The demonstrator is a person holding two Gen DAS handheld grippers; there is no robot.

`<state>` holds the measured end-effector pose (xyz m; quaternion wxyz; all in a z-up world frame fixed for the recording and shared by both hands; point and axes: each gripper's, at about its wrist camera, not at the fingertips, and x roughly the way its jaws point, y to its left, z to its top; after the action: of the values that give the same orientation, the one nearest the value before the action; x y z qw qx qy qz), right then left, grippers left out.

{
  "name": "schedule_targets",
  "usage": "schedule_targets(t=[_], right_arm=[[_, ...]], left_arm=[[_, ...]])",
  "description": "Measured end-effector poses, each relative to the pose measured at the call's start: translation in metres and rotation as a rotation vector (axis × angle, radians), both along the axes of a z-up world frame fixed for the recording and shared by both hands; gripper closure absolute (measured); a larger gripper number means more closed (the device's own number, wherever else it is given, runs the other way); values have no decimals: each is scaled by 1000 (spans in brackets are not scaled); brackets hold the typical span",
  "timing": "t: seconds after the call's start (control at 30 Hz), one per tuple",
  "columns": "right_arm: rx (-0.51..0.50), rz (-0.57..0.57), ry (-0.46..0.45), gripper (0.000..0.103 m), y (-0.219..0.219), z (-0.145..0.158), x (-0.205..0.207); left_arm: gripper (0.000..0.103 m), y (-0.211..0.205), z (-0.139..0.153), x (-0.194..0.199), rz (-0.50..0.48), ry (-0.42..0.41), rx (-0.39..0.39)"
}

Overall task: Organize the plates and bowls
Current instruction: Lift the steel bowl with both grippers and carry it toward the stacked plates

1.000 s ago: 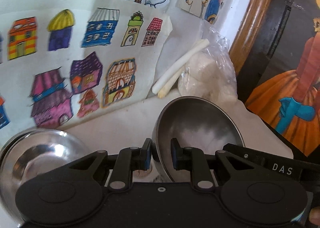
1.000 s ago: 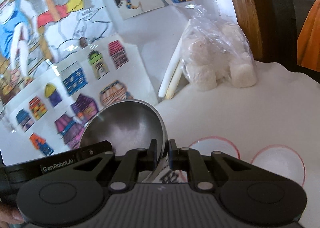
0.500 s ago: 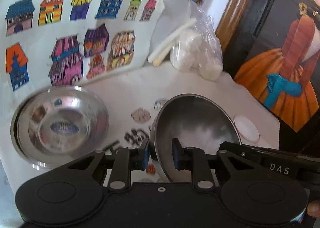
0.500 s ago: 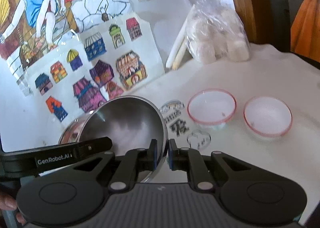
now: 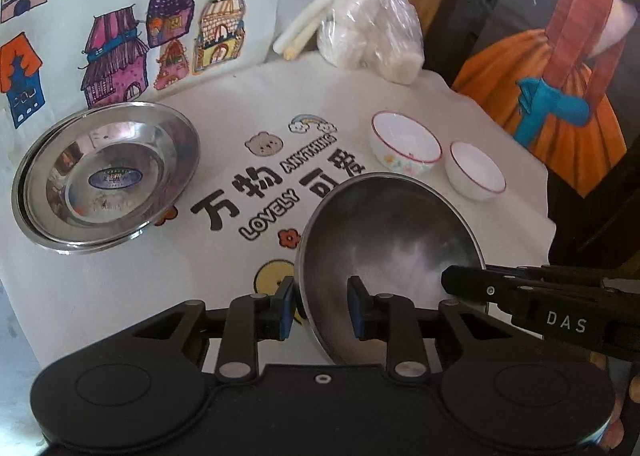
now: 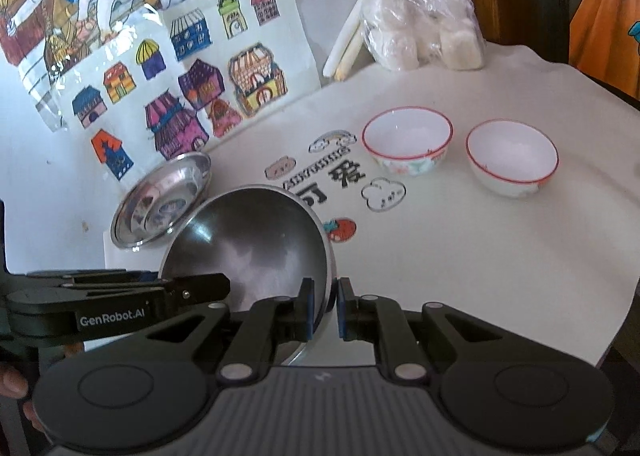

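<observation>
A tilted steel bowl point(image 5: 392, 232) hangs over the front of the table between both grippers. My right gripper point(image 6: 323, 310) is shut on the steel bowl's point(image 6: 248, 232) right rim. My left gripper point(image 5: 320, 312) straddles the left rim; its jaws are opening, and the inner pad stands off the wall. A stack of steel plates point(image 5: 106, 176) lies at the back left, also in the right wrist view point(image 6: 160, 200). Two white red-rimmed bowls point(image 5: 406, 144) point(image 5: 476, 170) stand apart at the right; the right wrist view shows them too point(image 6: 408, 136) point(image 6: 512, 156).
A white printed cloth point(image 5: 224, 268) covers the table, whose edge drops off at the right point(image 6: 616, 296). A plastic bag of white lumps point(image 6: 424, 28) and two pale sticks point(image 6: 348, 44) lean at the back. Coloured drawings point(image 5: 120, 16) line the wall behind.
Both grippers and the steel bowl drew back from the wall and tipped down, bringing the plates and white bowls into view. The left jaws have spread a little wider.
</observation>
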<state>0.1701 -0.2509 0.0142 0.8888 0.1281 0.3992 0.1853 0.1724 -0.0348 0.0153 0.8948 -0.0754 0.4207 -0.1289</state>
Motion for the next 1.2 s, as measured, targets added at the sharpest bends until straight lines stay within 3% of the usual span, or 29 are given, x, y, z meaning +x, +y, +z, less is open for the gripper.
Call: schedule_targets(t=[0.2,0.87,0.93,1.0,1.13,1.2], right_arm=[[-14,11,31,90,1,-5,-3],[-3,10,44,84,-1,-12,-1],[-12,6,33,82,-2,-11,-1],[-16,1,27,81,-3,-11,-2],[-5,-9,28,75,-8,-13,-1],[-5,-14,25,71,-9,-13,-1]], left_arm=[[75,-3,-7,-1,-25,60,25],[71,-10,-13,0,-59,76,69],[65,-10,-12,-1,-55,64,83],[49,-9,-9,-4,-43,42,108],[40,-6,-5,-14,-35,2,147],[30,-4,-1,-19,-28,-16,162]])
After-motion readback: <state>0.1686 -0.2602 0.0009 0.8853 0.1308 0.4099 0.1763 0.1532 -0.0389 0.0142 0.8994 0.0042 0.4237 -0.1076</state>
